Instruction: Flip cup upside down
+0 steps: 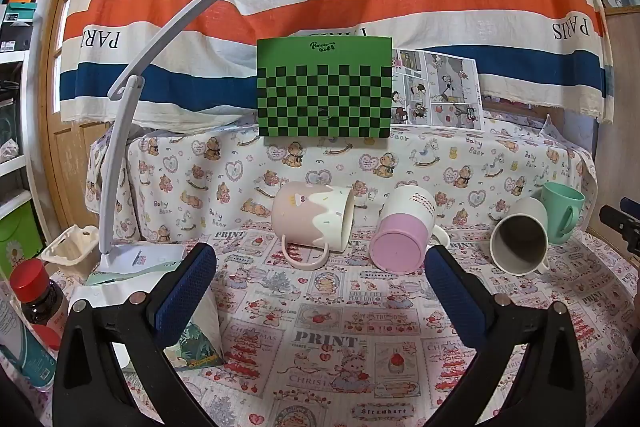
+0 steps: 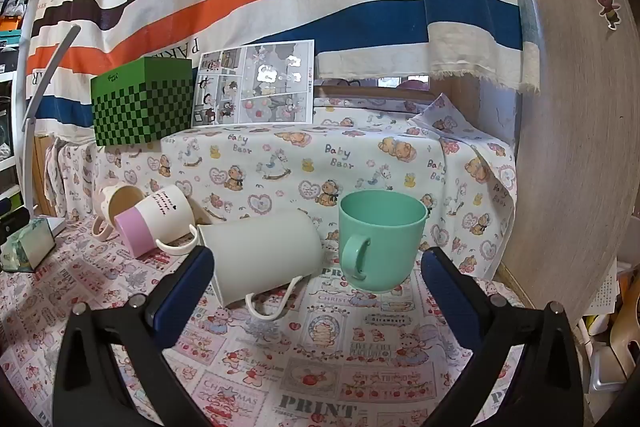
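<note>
Smooth rounded mint cup (image 2: 378, 241), upright

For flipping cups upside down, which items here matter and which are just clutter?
Job items: green cup, standing upright; white cup, pink-based cup and pink drip-glaze cup, all on their sides; both open grippers, left and right.

Clutter: green checkered box, comic sheet, desk lamp, red-capped bottle.
</note>
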The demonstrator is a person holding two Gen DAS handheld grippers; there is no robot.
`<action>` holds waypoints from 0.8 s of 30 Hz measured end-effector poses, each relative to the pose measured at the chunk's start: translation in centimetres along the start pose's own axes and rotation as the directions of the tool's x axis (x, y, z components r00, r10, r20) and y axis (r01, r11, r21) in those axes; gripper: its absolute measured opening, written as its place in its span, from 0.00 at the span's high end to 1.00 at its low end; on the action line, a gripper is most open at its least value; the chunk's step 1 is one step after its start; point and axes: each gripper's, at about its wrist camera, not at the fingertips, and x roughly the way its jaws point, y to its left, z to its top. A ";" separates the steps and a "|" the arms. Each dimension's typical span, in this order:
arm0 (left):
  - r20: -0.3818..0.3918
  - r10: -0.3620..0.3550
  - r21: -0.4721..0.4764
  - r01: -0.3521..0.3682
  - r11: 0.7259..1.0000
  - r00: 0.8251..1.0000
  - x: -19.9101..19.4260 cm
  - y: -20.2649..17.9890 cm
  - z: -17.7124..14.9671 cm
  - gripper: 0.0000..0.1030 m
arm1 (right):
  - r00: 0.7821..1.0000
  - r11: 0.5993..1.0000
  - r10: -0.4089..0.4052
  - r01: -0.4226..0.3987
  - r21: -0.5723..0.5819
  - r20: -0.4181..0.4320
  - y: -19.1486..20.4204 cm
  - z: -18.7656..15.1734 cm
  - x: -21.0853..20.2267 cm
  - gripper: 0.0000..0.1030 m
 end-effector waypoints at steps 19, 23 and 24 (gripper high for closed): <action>0.001 0.000 -0.002 0.000 1.000 1.000 0.0 0.0 0.0 0.00 | 1.000 1.000 0.000 0.000 0.002 -0.004 0.0 -0.2 -0.2 0.00; 0.001 0.000 -0.002 0.000 1.000 1.000 0.0 0.0 0.0 0.00 | 1.000 1.000 0.000 0.000 0.002 -0.004 0.0 -0.2 -0.2 0.00; 0.001 0.000 -0.002 0.000 1.000 1.000 0.0 0.0 0.0 0.00 | 1.000 1.000 0.001 -0.001 0.001 -0.004 0.0 -0.2 -0.2 0.00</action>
